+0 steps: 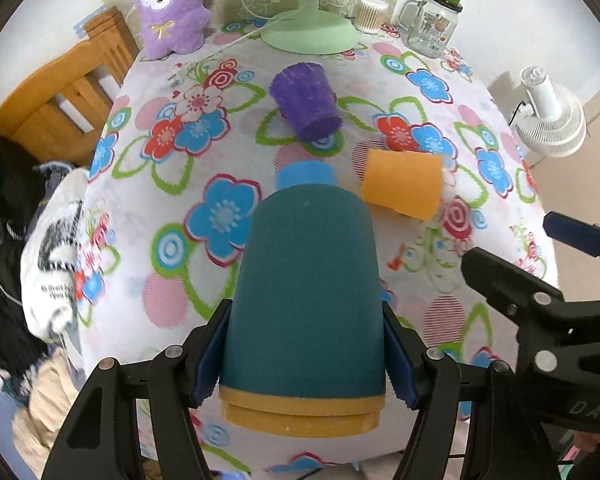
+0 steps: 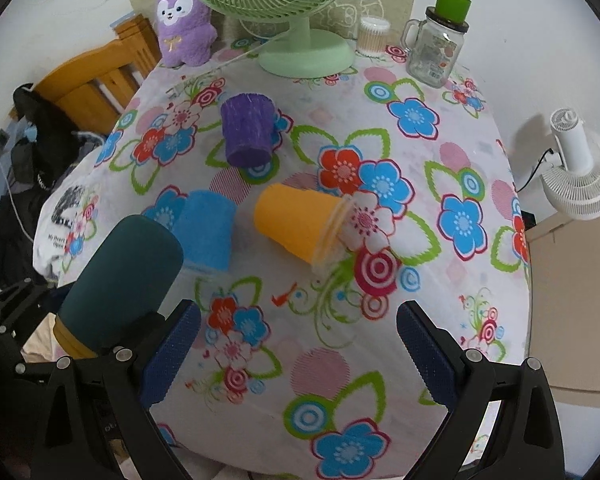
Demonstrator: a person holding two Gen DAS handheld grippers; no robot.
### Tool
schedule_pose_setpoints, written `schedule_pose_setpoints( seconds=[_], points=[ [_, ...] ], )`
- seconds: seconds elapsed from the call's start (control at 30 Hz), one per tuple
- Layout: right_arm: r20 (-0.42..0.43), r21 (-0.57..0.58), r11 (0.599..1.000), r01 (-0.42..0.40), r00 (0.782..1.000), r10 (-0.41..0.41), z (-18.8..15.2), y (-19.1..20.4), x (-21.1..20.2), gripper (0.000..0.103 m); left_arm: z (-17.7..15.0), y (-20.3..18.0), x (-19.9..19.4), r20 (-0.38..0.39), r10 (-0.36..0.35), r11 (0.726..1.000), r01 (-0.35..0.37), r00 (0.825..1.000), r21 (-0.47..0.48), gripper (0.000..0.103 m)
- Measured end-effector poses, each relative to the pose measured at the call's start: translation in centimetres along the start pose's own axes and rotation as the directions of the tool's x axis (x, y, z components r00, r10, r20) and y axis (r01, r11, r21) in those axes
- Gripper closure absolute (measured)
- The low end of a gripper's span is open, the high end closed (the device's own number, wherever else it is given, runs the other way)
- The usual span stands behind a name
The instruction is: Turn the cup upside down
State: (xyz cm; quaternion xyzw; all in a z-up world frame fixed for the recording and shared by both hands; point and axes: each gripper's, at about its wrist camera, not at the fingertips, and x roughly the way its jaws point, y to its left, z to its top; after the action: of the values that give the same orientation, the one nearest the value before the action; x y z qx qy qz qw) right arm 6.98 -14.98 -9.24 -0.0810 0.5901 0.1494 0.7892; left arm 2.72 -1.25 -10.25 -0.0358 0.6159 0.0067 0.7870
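Observation:
My left gripper (image 1: pixel 306 354) is shut on a dark teal cup (image 1: pixel 306 292) with an orange rim, held bottom-up and tilted above the table's near left edge; it also shows in the right wrist view (image 2: pixel 120 284). An orange cup (image 2: pixel 296 224) lies on its side mid-table, mouth to the right; it shows in the left wrist view too (image 1: pixel 402 184). A blue cup (image 2: pixel 208 232) stands upside down beside it. A purple cup (image 2: pixel 248 132) stands upside down farther back. My right gripper (image 2: pixel 298 352) is open and empty above the near table.
The table wears a floral cloth (image 2: pixel 420 280). At the back stand a green fan (image 2: pixel 300 20), a purple plush toy (image 2: pixel 184 24), a glass jar mug (image 2: pixel 436 44) and a swab tub (image 2: pixel 372 36). A white fan (image 2: pixel 580 176) is off the right edge, a wooden bed frame (image 2: pixel 100 72) to the left.

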Motion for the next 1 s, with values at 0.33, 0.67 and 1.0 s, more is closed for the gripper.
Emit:
schedule_pose_setpoints(
  seconds=[0.33, 0.67, 1.0],
  points=[
    [-0.029, -0.08, 0.997, -0.011, 1.0, 0.009, -1.5, -2.4, 0.5, 0.003, -2.7, -3.6, 1.7, -0.021, -0.004, 0.996, 0.002, 1.0, -0.093, 0.033],
    [-0.081, -0.141, 0.99, 0.014, 0.996, -0.026, -2.9, -3.9, 2.6, 0.003, -4.0, -5.6, 4.4, -0.029, -0.031, 0.991, 0.027, 0.999, -0.132, 0.033],
    [-0.136, -0.144, 0.989, 0.033, 0.989, -0.052, -3.7, -4.9, 4.7, 0.003, -3.9, -7.0, 7.0, -0.037, -0.059, 0.991, 0.054, 0.998, -0.123, 0.033]
  ],
)
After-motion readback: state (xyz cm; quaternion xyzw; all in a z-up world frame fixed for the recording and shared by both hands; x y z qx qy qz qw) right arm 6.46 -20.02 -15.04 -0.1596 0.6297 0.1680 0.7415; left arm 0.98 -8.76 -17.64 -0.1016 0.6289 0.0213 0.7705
